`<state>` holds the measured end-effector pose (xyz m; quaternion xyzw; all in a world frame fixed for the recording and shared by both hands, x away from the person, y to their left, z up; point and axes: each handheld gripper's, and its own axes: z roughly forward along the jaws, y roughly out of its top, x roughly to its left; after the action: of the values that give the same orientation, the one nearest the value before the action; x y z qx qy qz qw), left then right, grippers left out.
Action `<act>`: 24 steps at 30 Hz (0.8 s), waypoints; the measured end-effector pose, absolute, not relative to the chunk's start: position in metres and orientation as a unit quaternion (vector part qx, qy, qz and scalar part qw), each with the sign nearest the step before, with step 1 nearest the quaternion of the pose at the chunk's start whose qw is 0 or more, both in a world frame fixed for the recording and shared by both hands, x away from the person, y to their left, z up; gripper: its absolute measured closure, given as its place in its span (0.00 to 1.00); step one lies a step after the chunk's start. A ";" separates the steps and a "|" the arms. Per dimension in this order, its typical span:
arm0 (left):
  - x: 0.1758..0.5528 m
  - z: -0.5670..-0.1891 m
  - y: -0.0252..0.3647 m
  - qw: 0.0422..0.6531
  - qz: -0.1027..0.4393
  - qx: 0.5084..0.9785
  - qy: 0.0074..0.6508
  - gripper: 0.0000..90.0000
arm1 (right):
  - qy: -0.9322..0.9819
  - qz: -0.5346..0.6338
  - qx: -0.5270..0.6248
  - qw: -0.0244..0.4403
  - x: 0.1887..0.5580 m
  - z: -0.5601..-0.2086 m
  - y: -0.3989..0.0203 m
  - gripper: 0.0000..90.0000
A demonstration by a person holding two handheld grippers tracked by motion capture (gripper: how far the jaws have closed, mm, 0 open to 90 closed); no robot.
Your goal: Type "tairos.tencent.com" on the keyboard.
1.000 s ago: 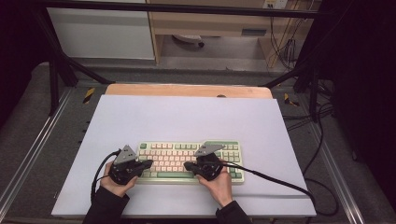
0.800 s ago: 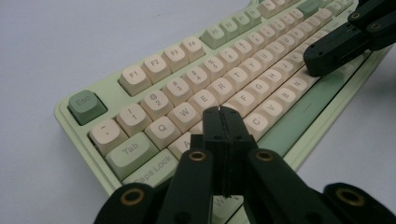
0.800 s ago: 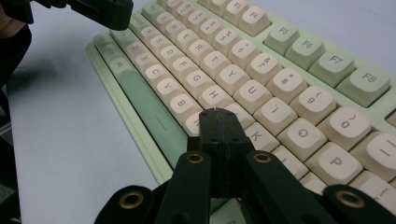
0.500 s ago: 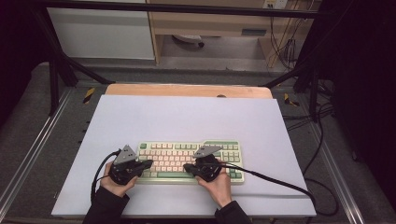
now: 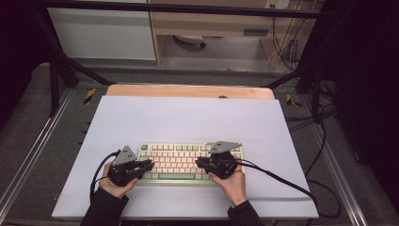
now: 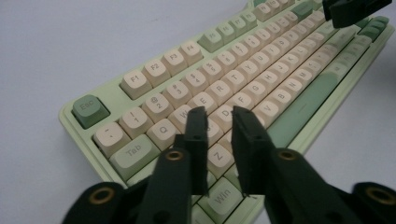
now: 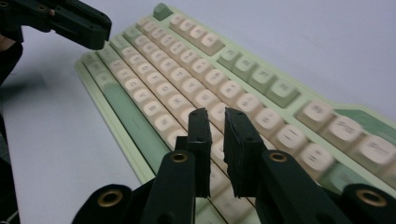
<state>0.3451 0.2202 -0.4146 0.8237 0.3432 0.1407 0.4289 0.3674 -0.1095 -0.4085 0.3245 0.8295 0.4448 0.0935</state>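
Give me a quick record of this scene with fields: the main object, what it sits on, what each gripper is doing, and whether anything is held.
object: green and cream keyboard
surface: white table top, keyboard near the person's edge
left gripper: over the keyboard's left end, above the letter keys; jaws have just been opening, a narrow gap, nothing between them
right gripper: over the keyboard's right end; jaws have just been opening, a narrow gap, nothing between them
held: nothing
contact with keys: cannot tell

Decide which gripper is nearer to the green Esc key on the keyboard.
Left. The left gripper hovers over the keyboard's end that carries the Esc key; the right gripper is over the opposite end.
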 end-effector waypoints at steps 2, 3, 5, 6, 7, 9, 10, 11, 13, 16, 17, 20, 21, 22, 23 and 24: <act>0.345 -0.415 0.221 0.429 0.145 0.823 0.343 0.75 | 0.825 0.446 0.334 0.097 0.367 -0.408 -0.120 0.79; 0.346 -0.415 0.221 0.429 0.145 0.823 0.342 0.71 | 0.823 0.447 0.335 0.101 0.366 -0.407 -0.126 0.76; 0.345 -0.414 0.222 0.426 0.150 0.825 0.340 0.60 | 0.819 0.447 0.342 0.109 0.365 -0.407 -0.137 0.67; 0.345 -0.414 0.224 0.426 0.154 0.824 0.340 0.56 | 0.819 0.445 0.346 0.112 0.365 -0.406 -0.143 0.64; 0.344 -0.415 0.226 0.427 0.155 0.824 0.340 0.53 | 0.817 0.445 0.349 0.115 0.364 -0.406 -0.149 0.61; 0.343 -0.415 0.231 0.427 0.158 0.822 0.342 0.47 | 0.813 0.446 0.356 0.121 0.363 -0.406 -0.161 0.50; 0.342 -0.415 0.234 0.427 0.159 0.822 0.342 0.44 | 0.811 0.445 0.360 0.123 0.362 -0.407 -0.167 0.47; 0.342 -0.415 0.237 0.428 0.161 0.821 0.342 0.41 | 0.809 0.444 0.363 0.126 0.361 -0.407 -0.173 0.42; 0.340 -0.416 0.243 0.431 0.158 0.820 0.343 0.34 | 0.805 0.443 0.372 0.131 0.359 -0.409 -0.185 0.32; 0.338 -0.417 0.250 0.433 0.159 0.816 0.348 0.24 | 0.798 0.445 0.380 0.146 0.357 -0.412 -0.201 0.19; 0.337 -0.418 0.252 0.430 0.158 0.818 0.348 0.21 | 0.796 0.446 0.383 0.146 0.357 -0.413 -0.205 0.16; 0.336 -0.421 0.258 0.424 0.156 0.821 0.349 0.15 | 0.793 0.443 0.394 0.141 0.356 -0.418 -0.217 0.07; 0.335 -0.422 0.260 0.424 0.156 0.821 0.349 0.14 | 0.793 0.441 0.397 0.140 0.356 -0.420 -0.221 0.07; 0.335 -0.423 0.261 0.424 0.155 0.822 0.348 0.13 | 0.794 0.440 0.397 0.139 0.355 -0.421 -0.224 0.06; 0.334 -0.423 0.263 0.424 0.156 0.822 0.348 0.12 | 0.794 0.440 0.397 0.138 0.354 -0.423 -0.226 0.06; 0.334 -0.424 0.265 0.424 0.155 0.821 0.348 0.12 | 0.793 0.441 0.397 0.139 0.353 -0.425 -0.229 0.06</act>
<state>0.3338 0.2646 -0.4237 0.8214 0.3484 0.1547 0.4242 0.3529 -0.2287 -0.4248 0.3968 0.7931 0.4409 0.1385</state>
